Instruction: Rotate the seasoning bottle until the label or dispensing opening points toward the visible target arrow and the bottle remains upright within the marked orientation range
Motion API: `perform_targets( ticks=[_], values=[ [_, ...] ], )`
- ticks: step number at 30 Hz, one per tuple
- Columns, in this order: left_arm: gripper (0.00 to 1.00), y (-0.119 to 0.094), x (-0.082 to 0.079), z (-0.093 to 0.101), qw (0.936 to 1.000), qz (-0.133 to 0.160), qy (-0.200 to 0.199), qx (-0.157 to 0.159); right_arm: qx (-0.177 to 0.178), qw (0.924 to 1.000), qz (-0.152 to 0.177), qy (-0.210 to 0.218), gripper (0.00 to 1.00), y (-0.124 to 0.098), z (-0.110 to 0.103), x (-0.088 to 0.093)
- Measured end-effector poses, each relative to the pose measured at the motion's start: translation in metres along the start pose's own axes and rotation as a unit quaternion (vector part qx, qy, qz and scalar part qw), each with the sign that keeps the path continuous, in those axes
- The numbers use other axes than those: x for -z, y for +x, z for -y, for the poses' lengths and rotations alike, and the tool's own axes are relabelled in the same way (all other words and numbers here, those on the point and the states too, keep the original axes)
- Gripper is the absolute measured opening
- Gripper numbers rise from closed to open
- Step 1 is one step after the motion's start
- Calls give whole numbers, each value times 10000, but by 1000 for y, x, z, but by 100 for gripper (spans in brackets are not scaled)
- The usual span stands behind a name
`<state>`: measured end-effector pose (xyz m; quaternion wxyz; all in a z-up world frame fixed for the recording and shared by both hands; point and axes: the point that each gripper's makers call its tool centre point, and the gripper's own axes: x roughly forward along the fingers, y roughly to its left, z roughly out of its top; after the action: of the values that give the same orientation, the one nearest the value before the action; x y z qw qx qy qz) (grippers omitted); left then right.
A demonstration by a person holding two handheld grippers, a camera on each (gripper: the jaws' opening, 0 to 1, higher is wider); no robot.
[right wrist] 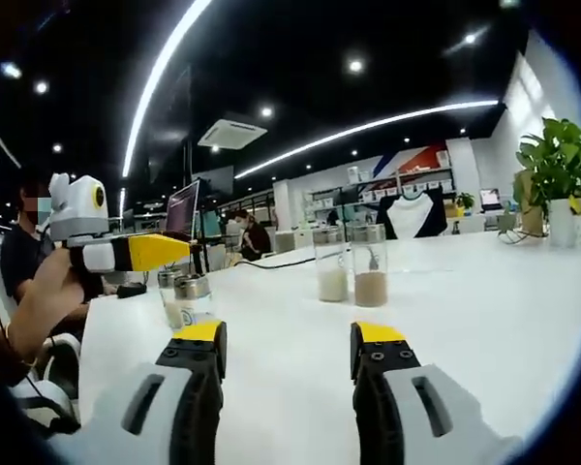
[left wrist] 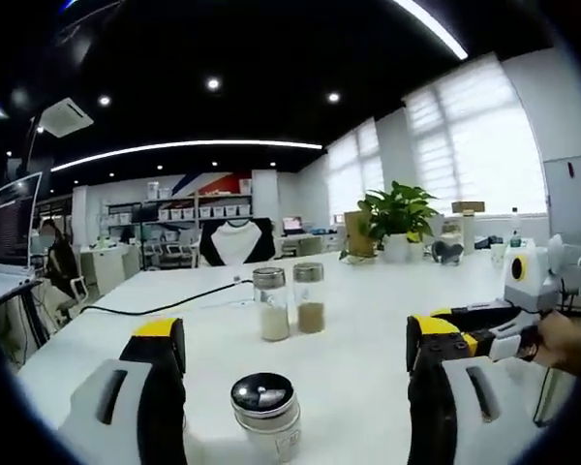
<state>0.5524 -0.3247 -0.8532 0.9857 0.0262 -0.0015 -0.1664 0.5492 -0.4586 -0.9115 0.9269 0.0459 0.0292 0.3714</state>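
Fingers on both tools are spread wide with nothing between them. Left gripper (left wrist: 295, 358) in the left gripper view has its yellow-tipped jaws rising from around 7 and 5 o'clock, and a short seasoning bottle (left wrist: 265, 415) with a shiny metal lid sits in the gap near 6 o'clock, standing upright on the white table (left wrist: 368, 378), not touched by either finger as far as I can see. Further out toward the center of that view are two taller glass jars side by side: pale-powder jar (left wrist: 271, 304) on the left and brown-powder jar (left wrist: 310, 298) just beside it on the right. A black cable (left wrist: 165, 308) snakes across the table off toward 9 o'clock, and a potted plant (left wrist: 399, 219) sits out at 2 o'clock.

Right gripper (right wrist: 287, 354) in the right gripper view is held over bare table, jaws apart. From this side the short bottle is at about 9 o'clock, just under the other gripper's yellow tip, with a person's hand (right wrist: 53, 291) holding that tool. Can't make out any label or arrow.
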Motion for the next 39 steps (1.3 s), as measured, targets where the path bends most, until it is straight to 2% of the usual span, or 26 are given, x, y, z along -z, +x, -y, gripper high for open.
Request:
perform_targets(
  ticks=[5,12,14,21,24,32,34,39],
  values=[
    [100,0,-3,2,10000,10,49,54,-36,10000,44,-59,51,3,1,-8],
    [100,-4,-10,11,9993,38,92,369,-127,9996,82,-253,51,11,6,-24],
    [100,-5,-10,10,9993,43,56,376,-162,9990,81,-405,51,15,7,-29],
    [100,-7,-7,5,9994,16,15,339,-414,9970,44,-659,51,41,6,-49],
    [100,-10,-7,3,9995,-32,-1,325,-514,9966,58,-643,50,51,4,-57],
    [100,-20,-14,-7,9995,101,-124,254,-595,9955,125,-726,50,83,10,-75],
    [100,-21,-14,-8,9996,93,-108,233,-597,9938,80,-934,50,92,11,-77],
    [100,-23,-9,-6,9996,17,-34,265,-697,9918,24,-1071,50,109,8,-80]
  ],
)
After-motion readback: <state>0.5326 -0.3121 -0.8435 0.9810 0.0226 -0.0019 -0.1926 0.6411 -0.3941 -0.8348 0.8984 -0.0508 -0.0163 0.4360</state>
